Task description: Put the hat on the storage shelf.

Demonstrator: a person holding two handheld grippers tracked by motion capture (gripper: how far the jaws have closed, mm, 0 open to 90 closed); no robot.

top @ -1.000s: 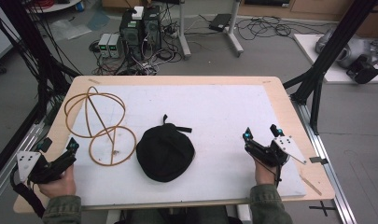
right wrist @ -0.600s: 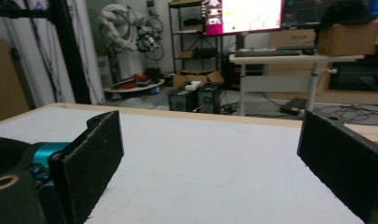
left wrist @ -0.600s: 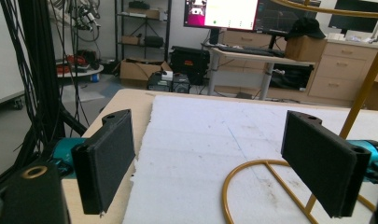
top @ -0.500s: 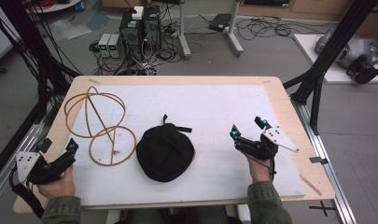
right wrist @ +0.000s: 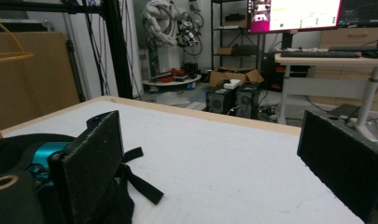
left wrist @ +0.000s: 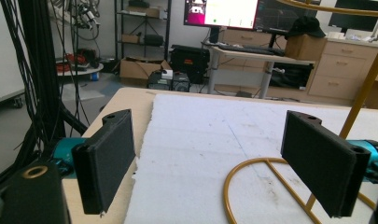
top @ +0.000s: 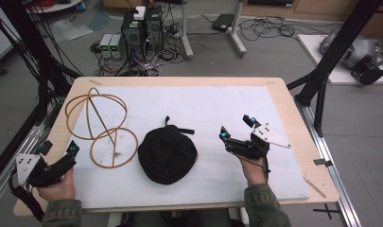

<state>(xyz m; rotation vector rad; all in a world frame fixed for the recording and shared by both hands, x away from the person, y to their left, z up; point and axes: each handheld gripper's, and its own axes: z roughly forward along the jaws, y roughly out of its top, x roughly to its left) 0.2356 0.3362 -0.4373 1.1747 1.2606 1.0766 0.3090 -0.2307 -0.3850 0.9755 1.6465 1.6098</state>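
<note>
Right gripper [top: 236,127] is wide open w/ the black cap [top: 167,153] just off its left jaw — the strap [right wrist: 140,183] may snag. Left gripper [top: 59,149], also wide, sits beside the wire stand [top: 101,127] — could knock it.

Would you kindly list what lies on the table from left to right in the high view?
Left gripper → gold wire stand → black cap → right gripper.
</note>
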